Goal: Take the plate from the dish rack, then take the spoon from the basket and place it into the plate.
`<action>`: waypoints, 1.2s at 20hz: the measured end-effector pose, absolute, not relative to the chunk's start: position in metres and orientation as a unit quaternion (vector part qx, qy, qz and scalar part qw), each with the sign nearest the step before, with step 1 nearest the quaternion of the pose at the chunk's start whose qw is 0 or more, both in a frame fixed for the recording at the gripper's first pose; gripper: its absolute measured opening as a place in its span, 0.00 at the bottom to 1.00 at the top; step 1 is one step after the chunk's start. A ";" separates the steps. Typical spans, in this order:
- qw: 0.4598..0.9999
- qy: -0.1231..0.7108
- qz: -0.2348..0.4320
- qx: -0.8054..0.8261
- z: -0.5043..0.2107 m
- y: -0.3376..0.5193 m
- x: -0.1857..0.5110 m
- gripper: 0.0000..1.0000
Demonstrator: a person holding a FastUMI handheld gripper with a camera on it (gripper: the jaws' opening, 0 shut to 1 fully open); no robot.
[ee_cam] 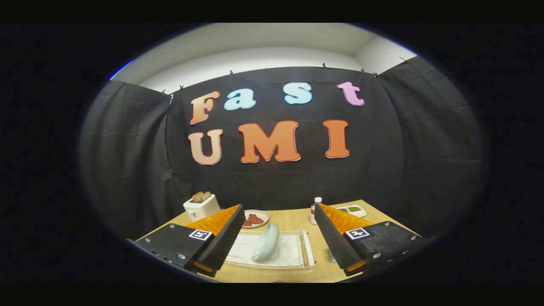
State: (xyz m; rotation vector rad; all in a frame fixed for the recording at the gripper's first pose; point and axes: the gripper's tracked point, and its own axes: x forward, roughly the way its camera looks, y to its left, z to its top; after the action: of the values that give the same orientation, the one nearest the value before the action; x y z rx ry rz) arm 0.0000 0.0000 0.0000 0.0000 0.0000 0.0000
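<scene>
Wide-spread gripper [278,238] fingers hold nothing — between them the pale plate [266,242] stands on edge in the white dish rack [297,250]. Beyond: a dish of reddish food [255,219], toaster [202,206], bottle [315,208] partly hidden behind one finger, small tray [355,209].

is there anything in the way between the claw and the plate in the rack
Nothing visible. The claw is open, and the plate stands on edge in the rack in the gap between the fingers, with no object in front of it. The toaster, the small dish and the bottle sit beyond the rack.
</scene>
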 end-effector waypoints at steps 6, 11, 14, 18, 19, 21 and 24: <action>1.000 0.008 -0.023 -0.010 -0.004 -0.021 -0.009 0.98; 0.999 0.011 -0.043 -0.021 -0.006 -0.036 -0.015 0.98; 0.999 0.008 -0.044 -0.017 -0.002 -0.037 -0.017 0.98; 0.999 0.006 -0.051 -0.016 0.002 -0.040 -0.017 0.98; 0.999 0.007 -0.051 -0.016 0.001 -0.039 -0.017 0.98; 0.998 0.004 -0.058 -0.016 0.004 -0.041 -0.014 0.98; 0.999 0.014 -0.051 -0.012 -0.002 -0.033 -0.006 0.98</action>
State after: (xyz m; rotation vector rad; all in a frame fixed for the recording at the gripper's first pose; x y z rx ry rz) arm -0.0061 -0.0333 -0.0021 -0.0239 0.0289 -0.1017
